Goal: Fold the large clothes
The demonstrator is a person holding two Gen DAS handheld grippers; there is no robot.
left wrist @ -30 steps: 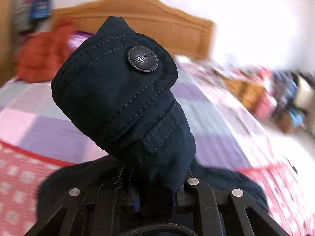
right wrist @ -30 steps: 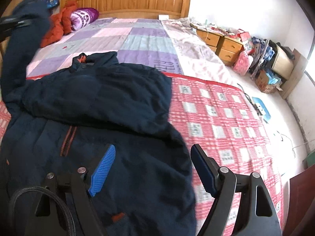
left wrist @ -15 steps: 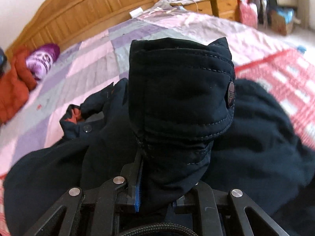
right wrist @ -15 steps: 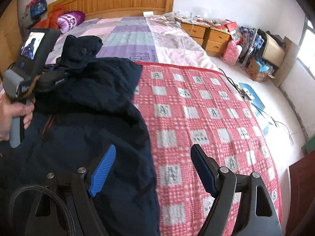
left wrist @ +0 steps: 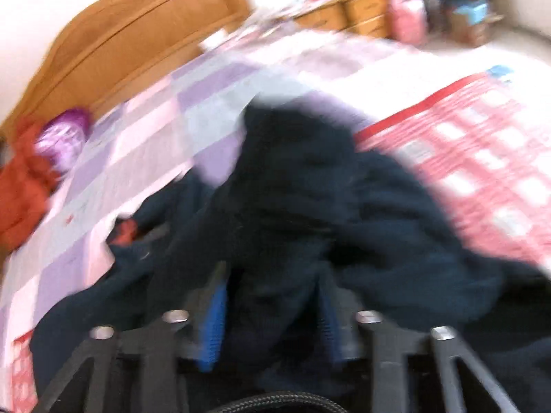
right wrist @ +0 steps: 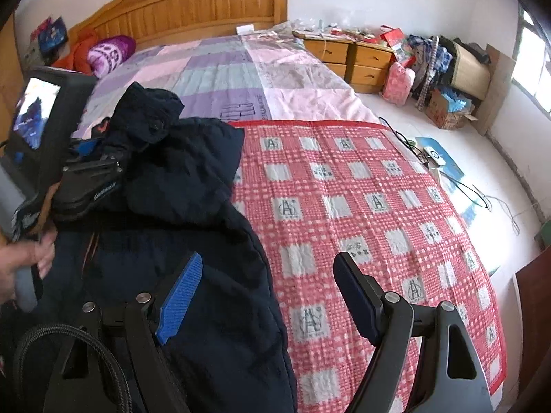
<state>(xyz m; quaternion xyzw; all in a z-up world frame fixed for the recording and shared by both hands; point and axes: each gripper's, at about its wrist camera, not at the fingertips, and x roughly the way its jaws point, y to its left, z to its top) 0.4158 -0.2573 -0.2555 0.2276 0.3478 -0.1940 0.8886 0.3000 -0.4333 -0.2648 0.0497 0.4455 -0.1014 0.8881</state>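
Note:
A dark navy jacket [right wrist: 193, 213] lies on the left half of the bed, over the red checked blanket [right wrist: 361, 206]. Its sleeve cuff [right wrist: 148, 110] rests on the jacket's body near the collar. In the blurred left wrist view the sleeve [left wrist: 286, 206] runs between the blue pads of my left gripper [left wrist: 272, 313], whose jaws stand a little apart. The left gripper also shows in the right wrist view [right wrist: 100, 158], held by a hand. My right gripper [right wrist: 265, 296] is open and empty above the jacket's right edge.
The wooden headboard [right wrist: 193, 3] is at the far end, with an orange garment [right wrist: 77, 51] and a purple pillow [right wrist: 110, 51] beside it. Wooden nightstands [right wrist: 347, 55] and piled bags and boxes [right wrist: 444, 75] stand right of the bed. Cables lie on the floor [right wrist: 482, 186].
My left gripper has carried the sleeve over and down onto the jacket's body, and its jaws have parted a little around the cuff. My right gripper has stayed open and shifted slightly.

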